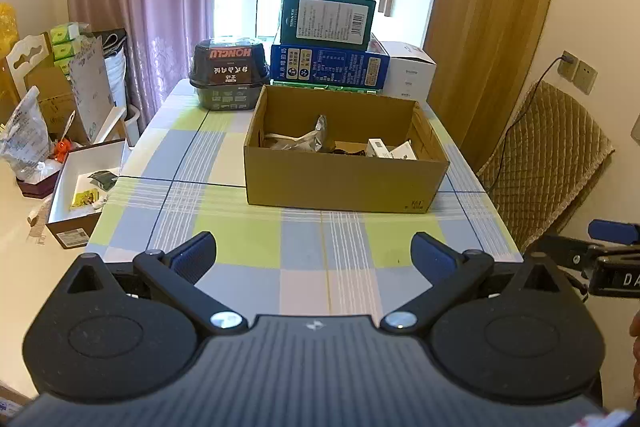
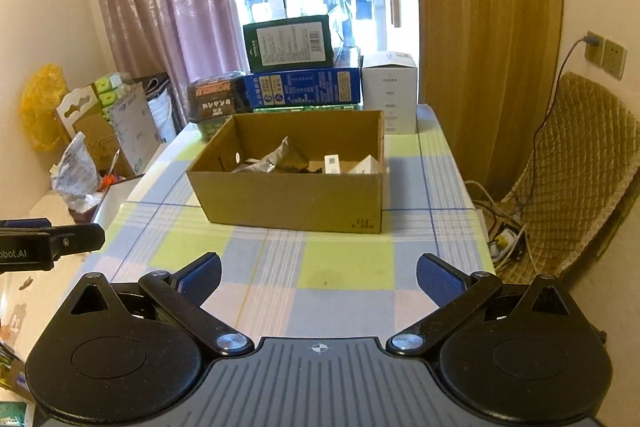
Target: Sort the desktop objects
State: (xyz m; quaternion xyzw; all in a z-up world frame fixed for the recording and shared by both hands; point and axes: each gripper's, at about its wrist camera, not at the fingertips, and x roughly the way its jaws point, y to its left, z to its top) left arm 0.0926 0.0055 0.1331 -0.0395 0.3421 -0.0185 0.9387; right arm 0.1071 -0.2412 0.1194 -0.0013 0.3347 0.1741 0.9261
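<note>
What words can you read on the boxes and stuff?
"HONGLU", upside down: black food tub.
"obot.AI": left tongs' side.
"DA": right tongs' side.
Green box, blue box, white box, cardboard box stamp: print too small or blurred.

Surface: we see a table (image 1: 224, 227) under a checked cloth
Middle: we see an open cardboard box (image 1: 340, 183)
Far edge: dark food container (image 1: 229, 77), stacked boxes (image 1: 330, 67), white box (image 1: 412, 75)

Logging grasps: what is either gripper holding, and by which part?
Nothing. The left tongs and right tongs both stand open and empty above the table.
</note>
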